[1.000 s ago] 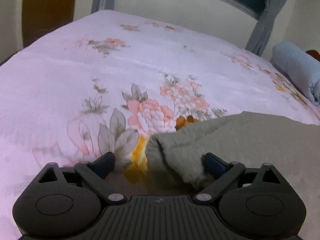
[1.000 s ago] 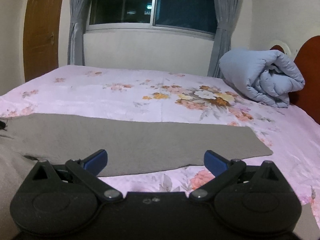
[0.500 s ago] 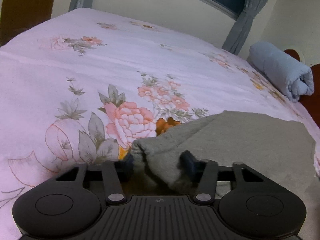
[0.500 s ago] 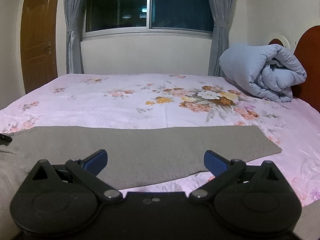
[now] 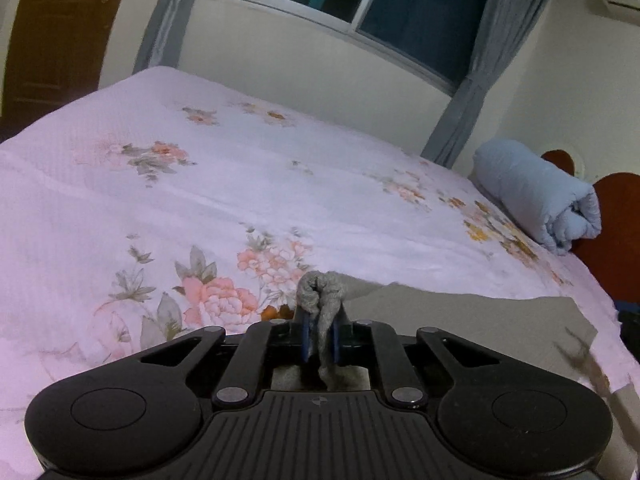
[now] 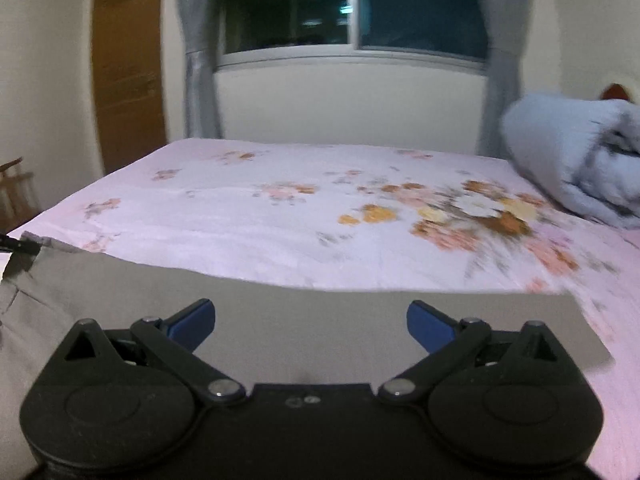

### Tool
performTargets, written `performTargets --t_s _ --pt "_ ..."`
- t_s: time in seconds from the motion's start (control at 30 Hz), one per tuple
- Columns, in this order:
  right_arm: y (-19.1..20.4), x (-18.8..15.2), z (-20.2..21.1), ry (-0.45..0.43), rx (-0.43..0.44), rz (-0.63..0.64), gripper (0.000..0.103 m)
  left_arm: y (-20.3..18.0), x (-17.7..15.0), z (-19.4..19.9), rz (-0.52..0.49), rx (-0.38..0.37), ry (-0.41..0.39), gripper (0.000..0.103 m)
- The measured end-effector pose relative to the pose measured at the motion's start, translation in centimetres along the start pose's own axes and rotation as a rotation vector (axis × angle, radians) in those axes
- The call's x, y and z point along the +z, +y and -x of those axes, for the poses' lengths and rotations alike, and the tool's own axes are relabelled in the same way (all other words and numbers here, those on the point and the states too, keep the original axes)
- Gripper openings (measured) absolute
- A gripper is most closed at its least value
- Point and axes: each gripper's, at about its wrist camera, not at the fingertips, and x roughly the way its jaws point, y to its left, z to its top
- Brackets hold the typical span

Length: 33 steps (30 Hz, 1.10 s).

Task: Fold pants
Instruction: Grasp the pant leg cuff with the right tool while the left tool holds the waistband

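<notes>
1. Your left gripper (image 5: 320,338) has just been closing; its fingers (image 5: 305,336) now pinch a bunched corner of the grey pants (image 5: 460,316), lifted slightly off the bed (image 5: 200,200)
2. Your right gripper (image 6: 311,326) has its blue fingers (image 6: 194,320) spread wide, having narrowed only slightly, nothing between them, over the pants (image 6: 280,308)
3. Pants lie flat along the near edge of the floral bedsheet
4. Rolled blue duvet (image 6: 576,164) sits far right by the headboard (image 5: 616,232)
5. No readable writing or labels anywhere; right view is blurred

right tool (image 6: 311,322) spread wide, empty | over grey pants (image 6: 280,312)
</notes>
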Motion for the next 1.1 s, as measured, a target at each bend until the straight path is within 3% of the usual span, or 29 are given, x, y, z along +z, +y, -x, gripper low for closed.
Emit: performTargets --t_s 0.1,0.23,0.33,0.57,0.67,0.77,0.83,0.87,0.9,1.1 --pt "0.4 1.5 -5.0 0.068 0.087 0.045 0.071 -0.2 0.1 0.4 0.012 0.02 0.003 0.01" --pt "1.9 1.6 -11.2 0.162 0.161 0.164 0.064 -0.4 0.6 -0.1 0.035 0.055 0.027 0.01" --pt "2.3 0.5 -13.9 0.198 0.177 0.225 0.05 -0.8 0.6 -1.0 0.052 0.099 0.037 0.01" --pt "1.0 0.2 -16.3 0.217 0.228 0.336 0.05 -0.8 -0.2 -2.6 0.069 0.154 0.068 0.01" --pt "-0.1 1.2 -18.6 0.305 0.297 0.357 0.056 -0.3 0.0 -3.0 0.086 0.151 0.108 0.01" --pt "-0.4 1.5 -20.1 0.4 0.37 0.391 0.054 0.2 0.3 -3.6 0.098 0.149 0.15 0.01" --pt "-0.4 1.6 -20.4 0.429 0.408 0.386 0.036 0.1 0.5 -3.9 0.085 0.155 0.169 0.01" --pt "-0.2 1.7 -20.2 0.423 0.403 0.401 0.015 0.0 0.6 -4.0 0.081 0.157 0.173 0.01" --pt "-0.1 1.7 -20.0 0.419 0.397 0.409 0.006 -0.1 0.6 -4.1 0.077 0.16 0.176 0.01" --pt "1.1 1.8 -16.5 0.319 0.331 0.466 0.0 -0.8 0.6 -2.9 0.052 0.152 0.133 0.01"
